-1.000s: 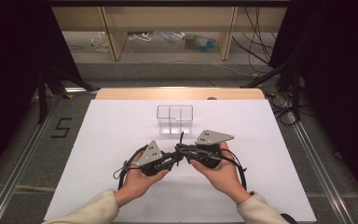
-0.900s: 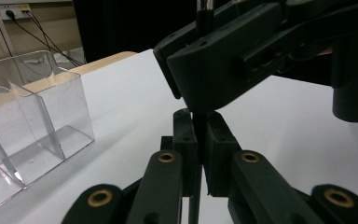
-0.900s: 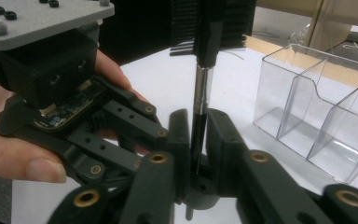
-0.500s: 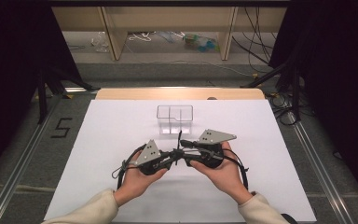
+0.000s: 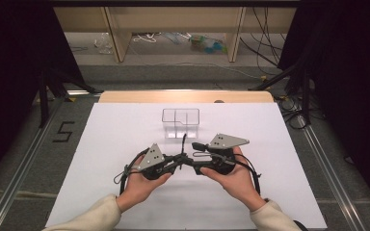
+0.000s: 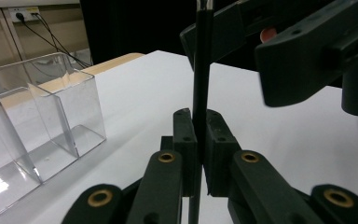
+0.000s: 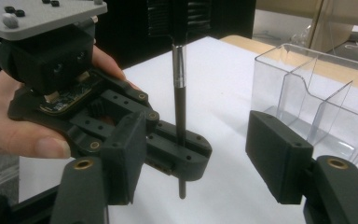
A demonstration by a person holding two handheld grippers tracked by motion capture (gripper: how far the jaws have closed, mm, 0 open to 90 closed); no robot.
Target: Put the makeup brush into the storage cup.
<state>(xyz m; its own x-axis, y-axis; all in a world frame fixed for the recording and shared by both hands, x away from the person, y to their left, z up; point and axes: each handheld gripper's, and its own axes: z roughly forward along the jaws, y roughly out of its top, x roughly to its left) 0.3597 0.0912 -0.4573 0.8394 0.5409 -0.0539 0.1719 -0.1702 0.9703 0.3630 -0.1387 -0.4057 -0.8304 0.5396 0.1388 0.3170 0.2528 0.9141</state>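
The white-covered tabletop (image 5: 125, 130) has a wooden far edge, with grey floor and dark curtains around it. Near its middle, the left claw (image 5: 182, 159) is clamped on a slim black, metal-collared brush (image 7: 181, 107) held upright, near a clear plastic divided box (image 5: 180, 122). The right claw (image 5: 196, 157) has just been opening; its jaws stand apart, clear of the brush.

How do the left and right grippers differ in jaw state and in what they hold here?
The left gripper is shut on the thin black brush, holding it upright; the right gripper stands open, its pads clear of that handle, its jaws having just been opening. Both are black, hand-held, and meet before the clear plastic divided box.
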